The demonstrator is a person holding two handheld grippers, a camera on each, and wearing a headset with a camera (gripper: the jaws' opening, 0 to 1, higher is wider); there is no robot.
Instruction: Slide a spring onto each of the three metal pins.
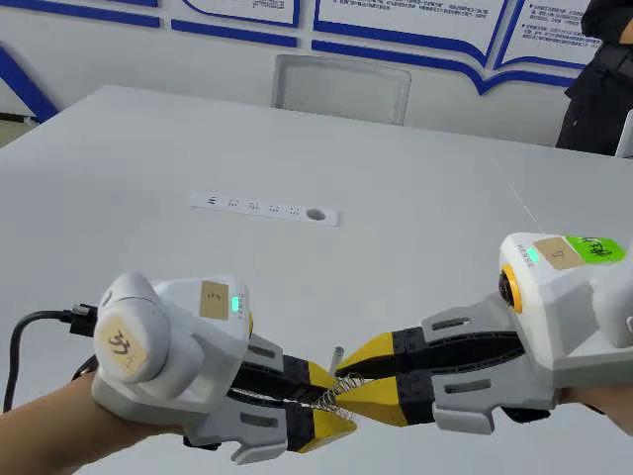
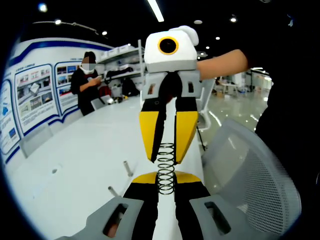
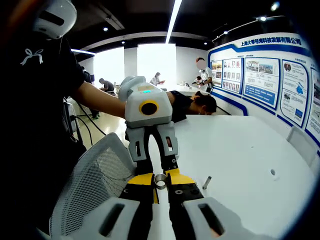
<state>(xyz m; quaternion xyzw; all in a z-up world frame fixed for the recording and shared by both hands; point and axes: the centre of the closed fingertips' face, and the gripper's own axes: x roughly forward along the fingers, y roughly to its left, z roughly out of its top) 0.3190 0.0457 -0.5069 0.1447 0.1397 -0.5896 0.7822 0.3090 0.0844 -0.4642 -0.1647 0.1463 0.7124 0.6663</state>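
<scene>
White table (image 1: pixel 396 198) in a meeting room, with a power strip (image 1: pixel 264 209) far beyond both tools. The left hand-held gripper (image 1: pixel 331 403) and right hand-held gripper (image 1: pixel 348 384) meet tip to tip. Each is narrowed onto one end of a coil spring (image 1: pixel 334 393), which is held between them above the table. One metal pin (image 1: pixel 337 357) stands just beyond the meeting tips and looks bare. Step in hand, as judged: presenting the spring for threading. The next move calls for one hand-held gripper to let go so that the freed end can be lined up over the pin's top.
</scene>
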